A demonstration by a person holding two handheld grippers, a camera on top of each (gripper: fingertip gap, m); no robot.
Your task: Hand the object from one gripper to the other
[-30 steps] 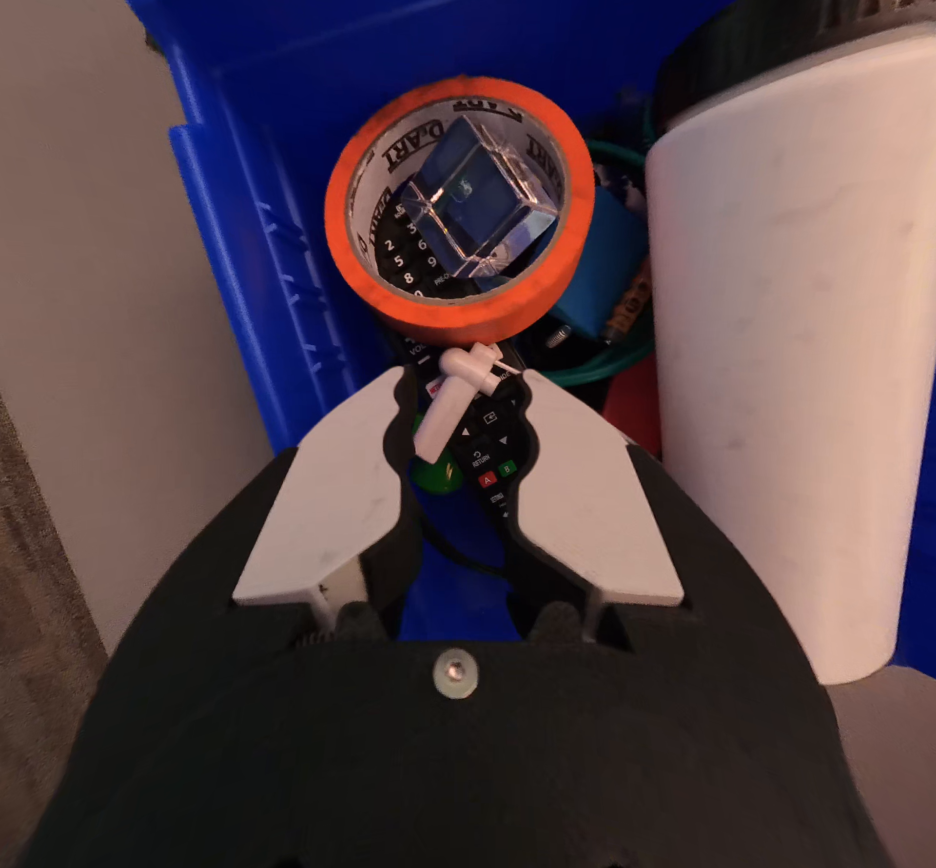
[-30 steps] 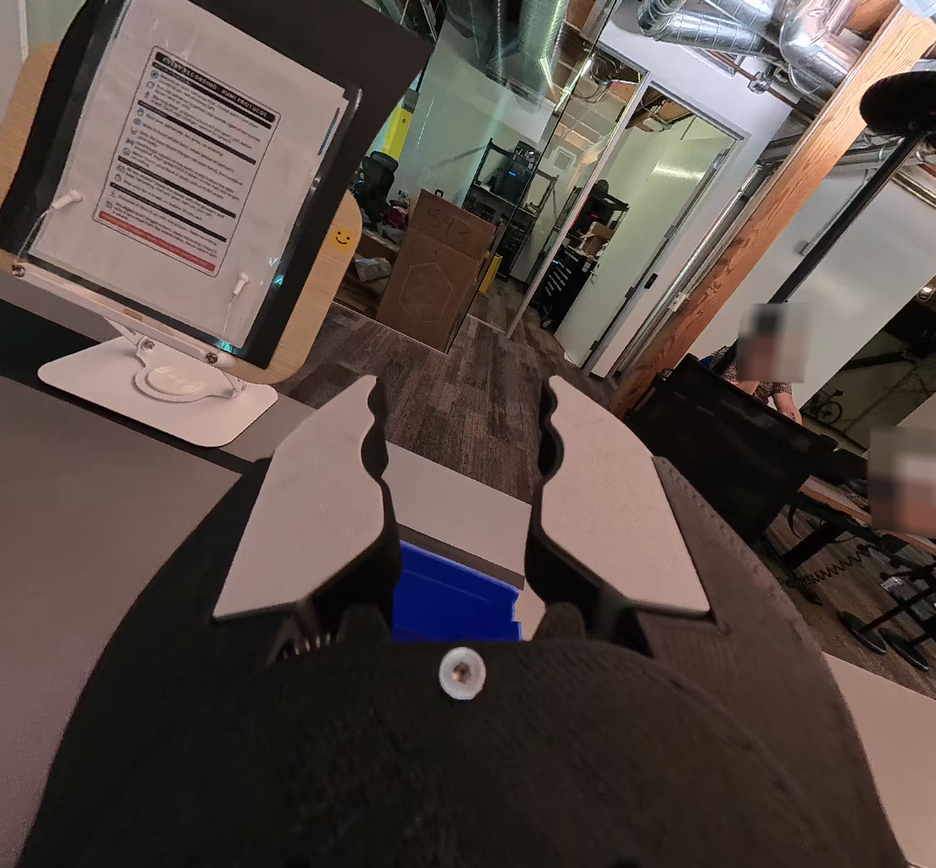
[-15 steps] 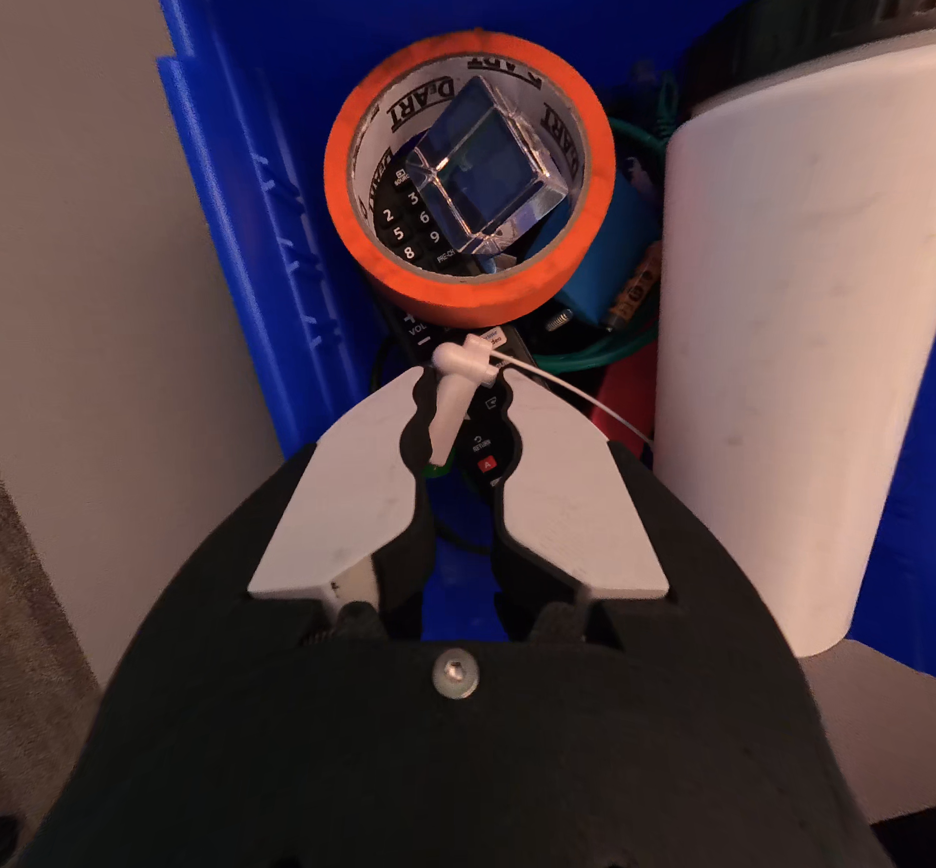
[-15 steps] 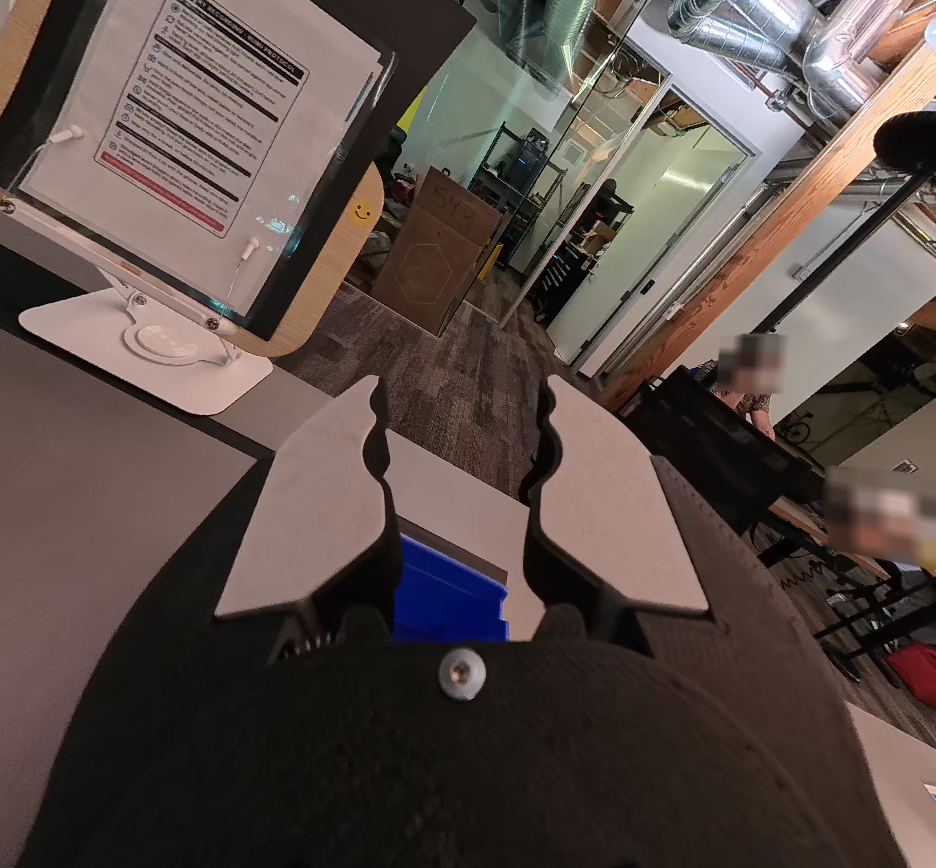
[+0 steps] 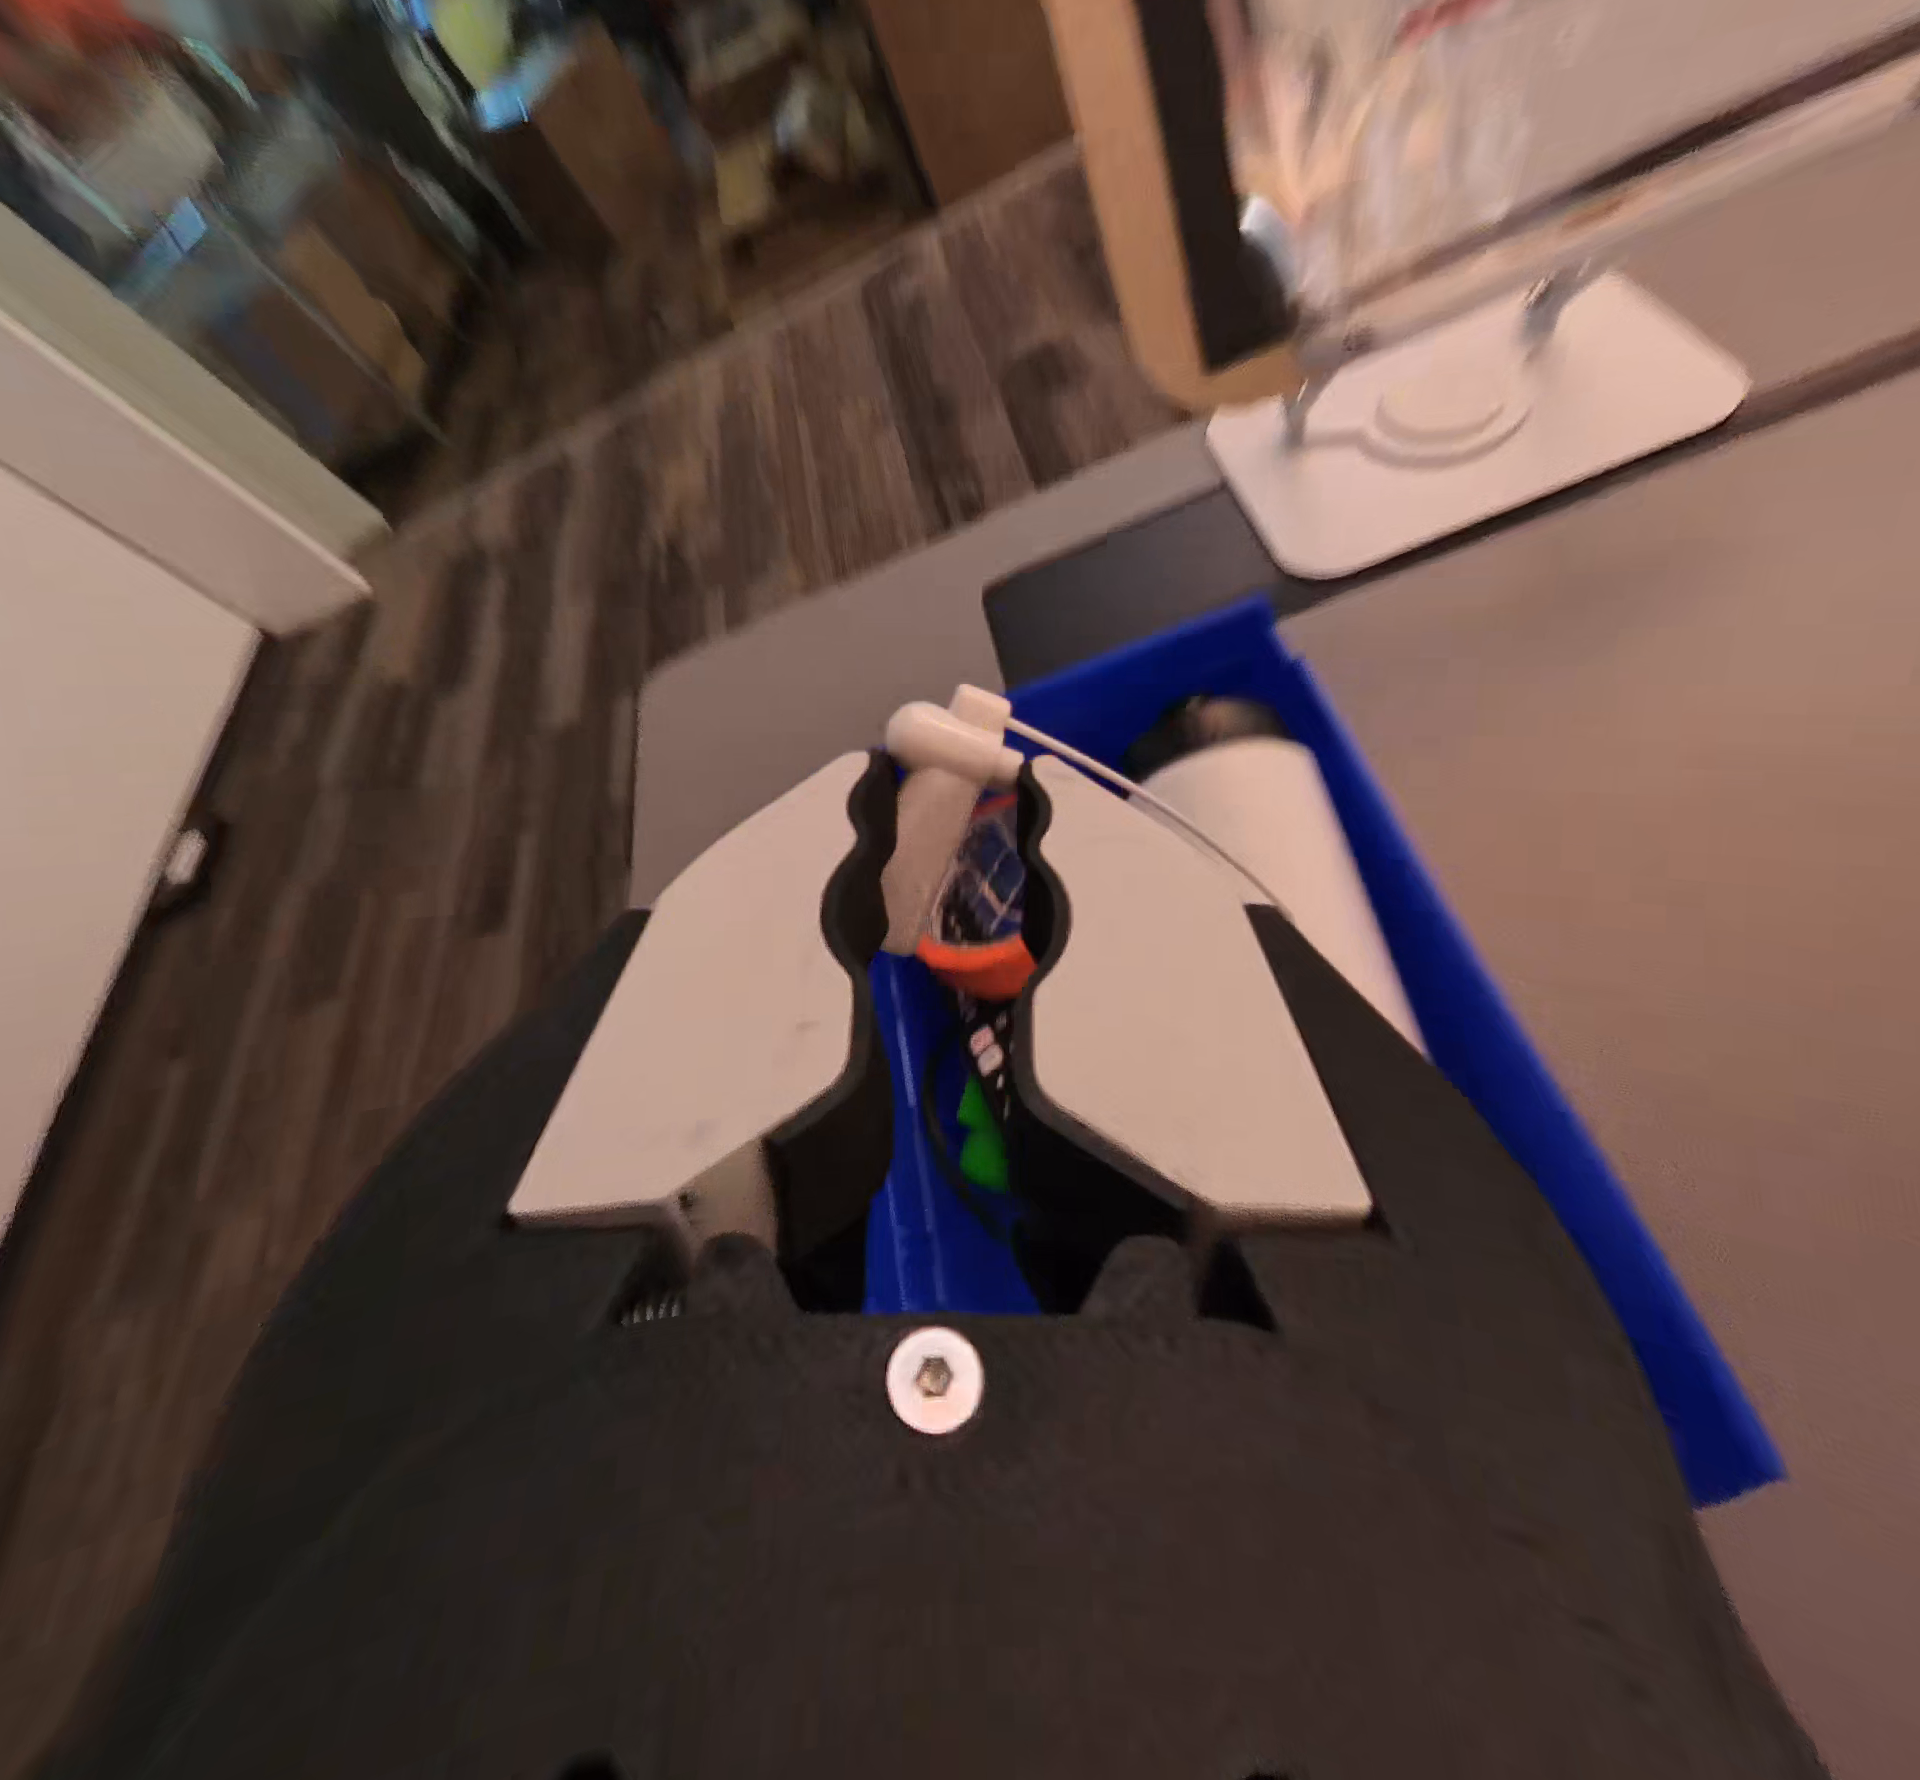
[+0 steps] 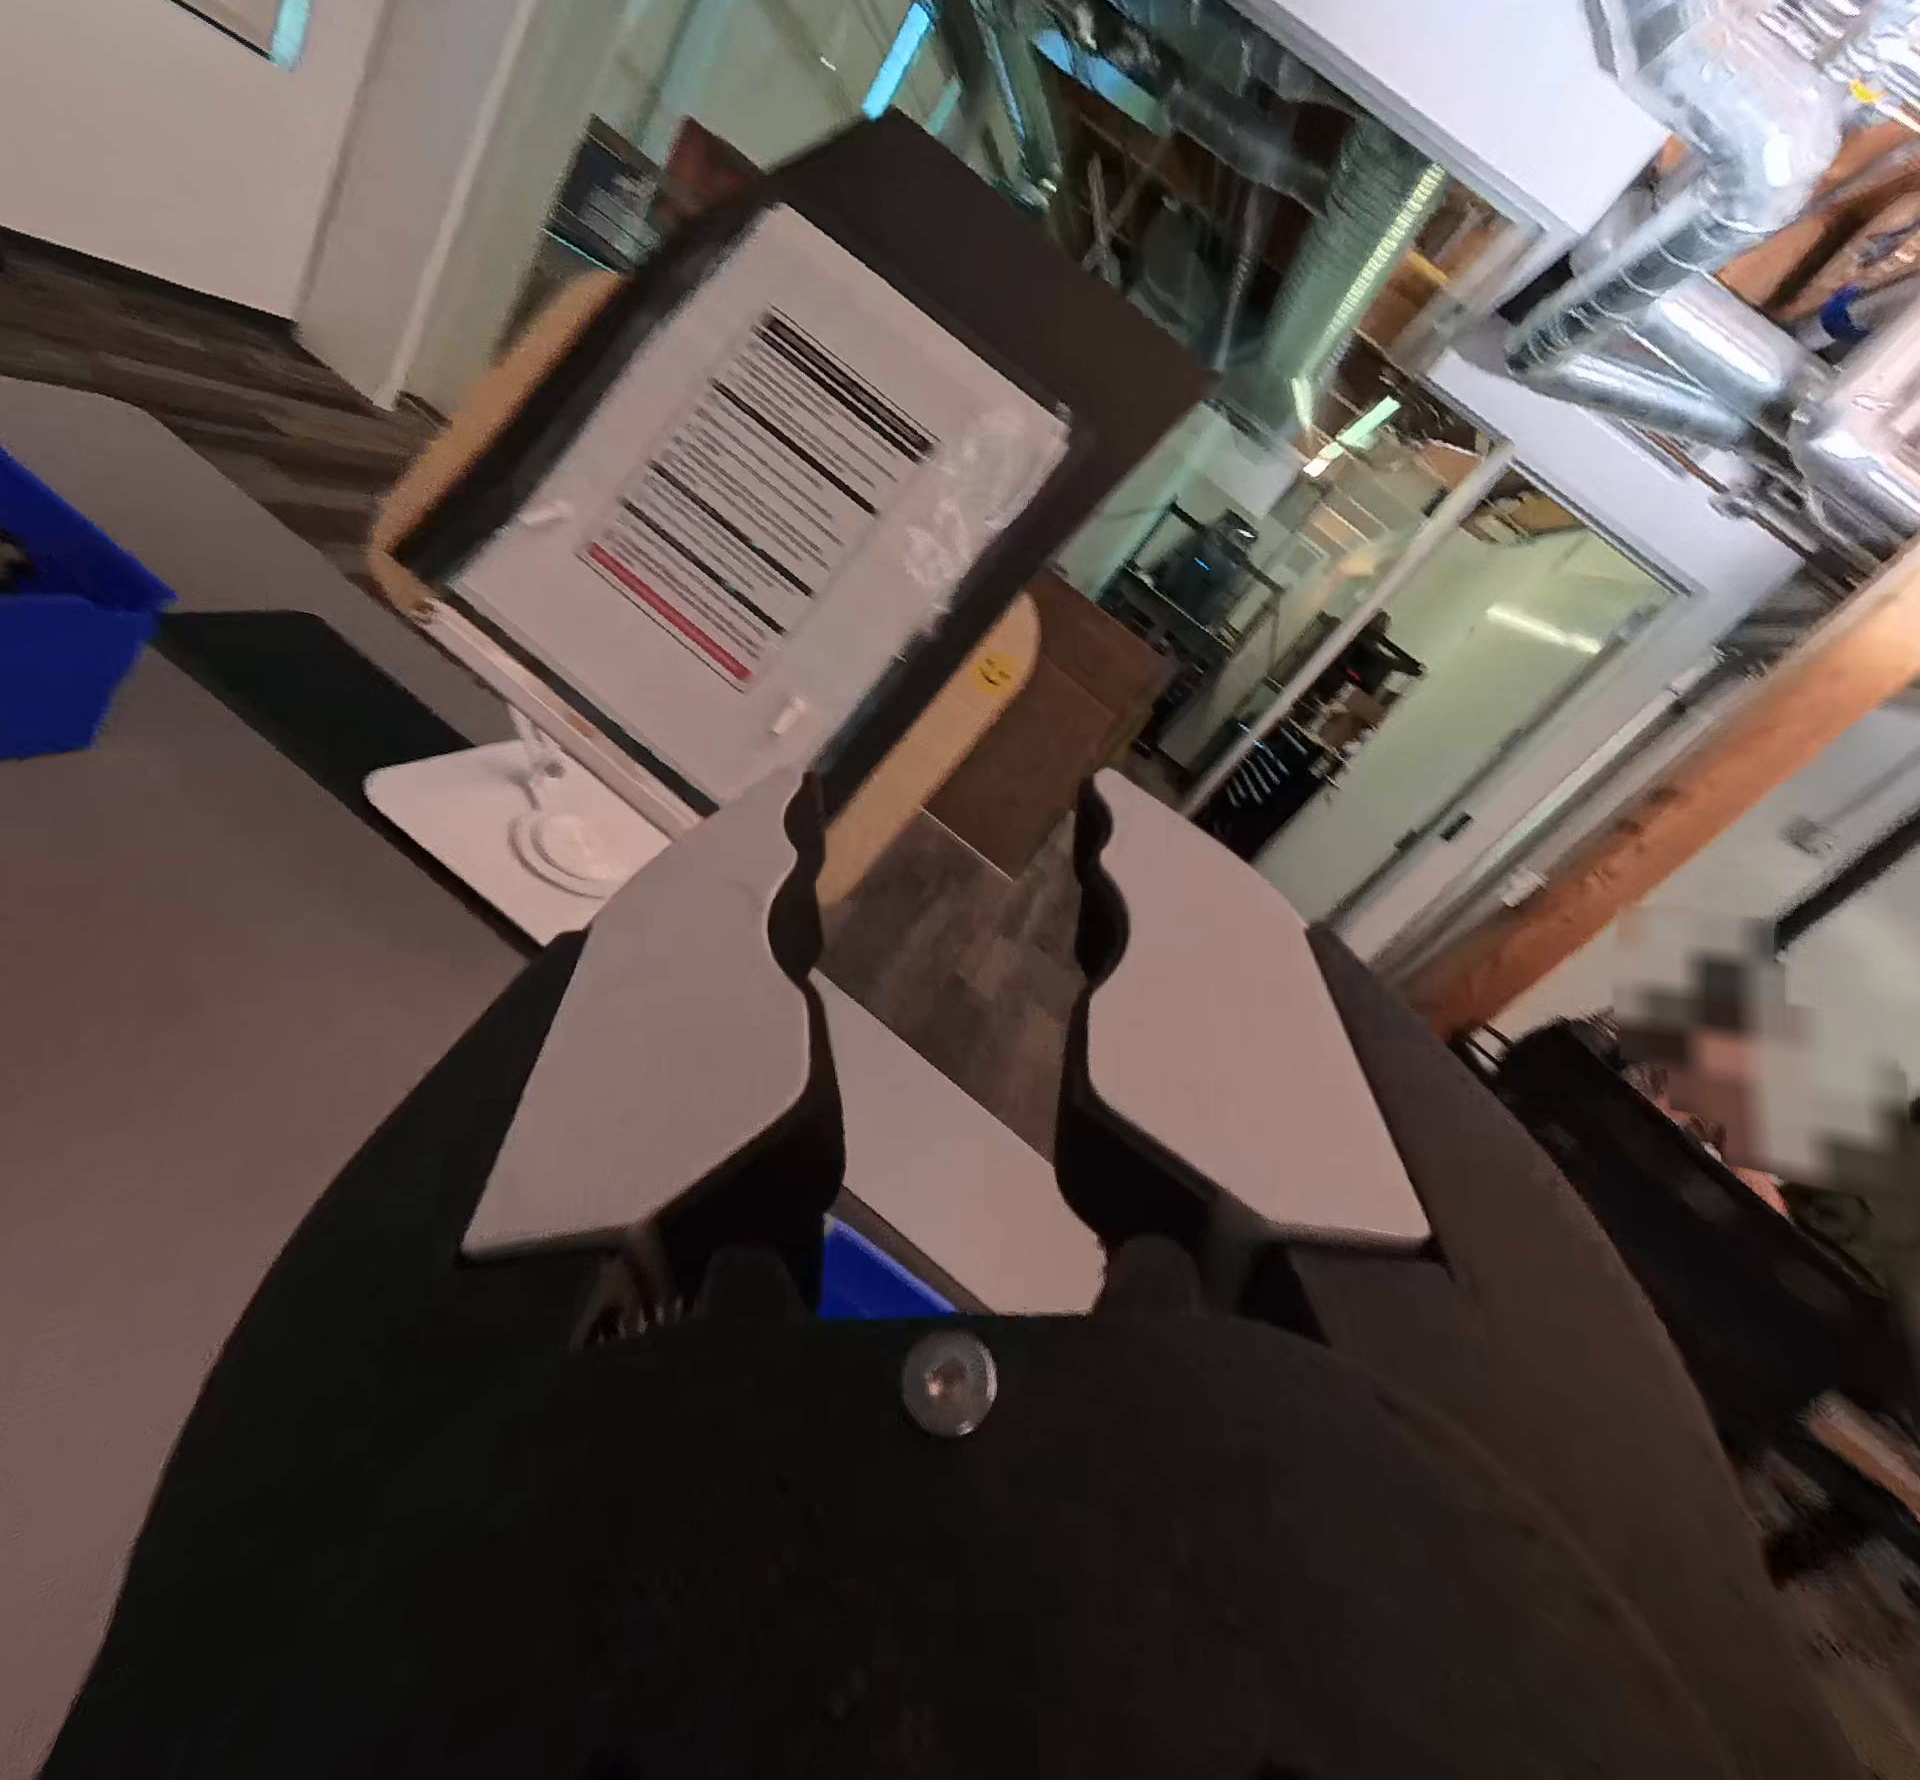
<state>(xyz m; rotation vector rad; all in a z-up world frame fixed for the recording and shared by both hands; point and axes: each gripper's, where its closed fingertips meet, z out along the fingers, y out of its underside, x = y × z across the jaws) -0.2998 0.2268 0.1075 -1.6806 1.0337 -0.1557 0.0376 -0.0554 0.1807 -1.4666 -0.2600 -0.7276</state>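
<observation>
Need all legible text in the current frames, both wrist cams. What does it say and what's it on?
Nothing can be read in either view.
Printed sheet on the stand: black lines and a red bar, too blurred.
Dark item in the blue bin: white marks, too blurred.
Yellow sticker on the wooden panel: a smiley sign, no words.
White object in the left tongs: no writing visible.

Your left gripper [image 5: 951, 785] now lifts the white plastic piece [image 5: 940, 795] clear above the blue bin [image 5: 1507, 1055]; your right gripper [image 6: 945, 821] swings left.
</observation>
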